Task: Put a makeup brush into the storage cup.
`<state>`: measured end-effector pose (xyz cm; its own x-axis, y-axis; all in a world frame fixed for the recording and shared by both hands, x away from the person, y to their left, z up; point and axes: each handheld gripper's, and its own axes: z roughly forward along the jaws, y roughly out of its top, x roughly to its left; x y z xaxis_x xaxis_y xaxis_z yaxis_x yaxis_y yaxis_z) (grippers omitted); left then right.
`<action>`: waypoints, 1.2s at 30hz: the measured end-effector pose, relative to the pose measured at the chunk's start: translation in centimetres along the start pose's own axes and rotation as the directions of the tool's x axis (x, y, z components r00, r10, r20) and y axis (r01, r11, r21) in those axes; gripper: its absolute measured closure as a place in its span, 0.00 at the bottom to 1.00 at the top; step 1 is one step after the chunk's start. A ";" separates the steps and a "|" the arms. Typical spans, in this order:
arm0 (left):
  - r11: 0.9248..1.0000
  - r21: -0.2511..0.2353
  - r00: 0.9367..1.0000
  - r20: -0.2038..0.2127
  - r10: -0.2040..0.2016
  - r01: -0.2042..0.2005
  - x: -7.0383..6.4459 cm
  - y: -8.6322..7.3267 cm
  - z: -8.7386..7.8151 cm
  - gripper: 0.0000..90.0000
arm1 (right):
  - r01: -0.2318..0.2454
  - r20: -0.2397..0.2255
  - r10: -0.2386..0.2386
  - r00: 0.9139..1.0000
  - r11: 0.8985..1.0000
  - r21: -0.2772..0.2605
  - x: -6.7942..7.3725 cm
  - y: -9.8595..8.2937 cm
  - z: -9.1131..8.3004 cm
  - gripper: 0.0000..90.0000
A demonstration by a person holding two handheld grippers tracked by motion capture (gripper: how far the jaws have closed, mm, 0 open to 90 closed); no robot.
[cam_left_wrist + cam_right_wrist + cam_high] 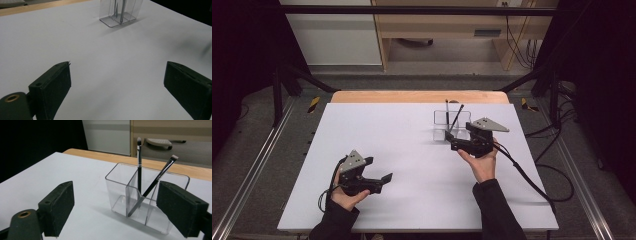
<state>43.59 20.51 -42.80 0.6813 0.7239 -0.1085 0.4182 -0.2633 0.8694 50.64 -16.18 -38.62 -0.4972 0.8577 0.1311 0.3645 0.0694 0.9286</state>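
Blurred brushes (119, 11); holder (117, 17) top cropped

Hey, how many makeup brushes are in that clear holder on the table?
2. Both stand in the clear holder: one upright brush, one slanted brush leaning to its right in the right gripper view. None seems hidden.

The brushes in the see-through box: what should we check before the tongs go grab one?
1. Right tongs open wide enough: ok, jaws spread apart.
2. Right tongs aimed at the clear box: ok, it sits between the jaws ahead.
3. Brushes reachable: ok, the straight brush stands nearly upright and the slanted brush leans, both sticking out above the rim.
4. Which compartment each brush sits in: cannot tell through the clear walls.
5. Left tongs out of the way: ok, open over bare white table, far from the box.
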 end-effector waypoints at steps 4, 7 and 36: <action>1.000 0.001 1.000 -0.001 0.001 -0.001 0.0 0.0 0.0 0.07 | 0.003 -0.026 -0.003 1.000 1.000 0.003 0.2 -0.3 -0.9 0.14; 1.000 0.003 1.000 -0.003 0.002 -0.002 0.0 0.0 0.0 0.07 | 0.010 -0.038 -0.010 0.999 1.000 0.005 0.3 -0.5 -1.5 0.13; 1.000 0.010 1.000 -0.015 -0.014 0.015 0.6 -0.5 -0.2 0.07 | 0.044 -0.066 -0.040 0.997 0.997 0.061 -0.6 -4.9 -5.8 0.08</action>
<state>43.66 21.18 -43.18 0.6661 0.7371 -0.1138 0.4343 -0.2593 0.8626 44.57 -20.02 -41.25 -0.5624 0.8186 0.1165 0.3899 0.1384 0.9104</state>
